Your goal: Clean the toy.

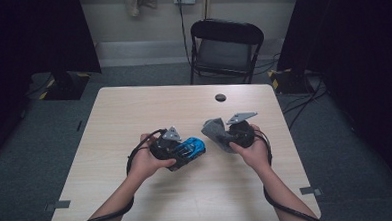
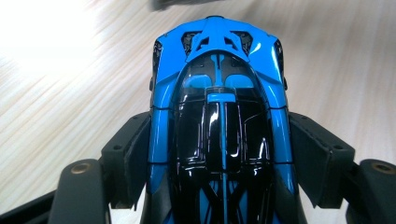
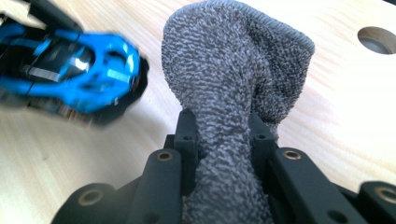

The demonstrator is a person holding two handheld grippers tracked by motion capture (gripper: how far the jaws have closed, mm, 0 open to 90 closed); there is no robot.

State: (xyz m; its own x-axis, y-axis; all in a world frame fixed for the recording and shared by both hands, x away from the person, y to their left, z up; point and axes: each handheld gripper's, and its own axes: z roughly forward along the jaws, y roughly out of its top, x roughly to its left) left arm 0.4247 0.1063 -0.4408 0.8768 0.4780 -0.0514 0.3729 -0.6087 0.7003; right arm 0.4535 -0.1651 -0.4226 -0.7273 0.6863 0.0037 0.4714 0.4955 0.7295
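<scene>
A blue and black toy car (image 2: 219,116) sits between the jaws of my left gripper (image 1: 178,151), which is shut on its sides just above the table. In the high view the toy car (image 1: 191,147) points right, toward the other hand. My right gripper (image 1: 224,135) is shut on a grey cloth (image 3: 233,93), whose bunched end rises past the jaws. The grey cloth (image 1: 216,131) hangs a short way right of the car, apart from it. The right gripper view shows the toy car (image 3: 74,74) blurred at its upper left.
The light wooden table (image 1: 134,113) has a round cable hole (image 1: 220,97) near its far edge. A black folding chair (image 1: 225,49) stands behind the table. Dark curtains and stands flank both sides. Cables trail from both grippers along the forearms.
</scene>
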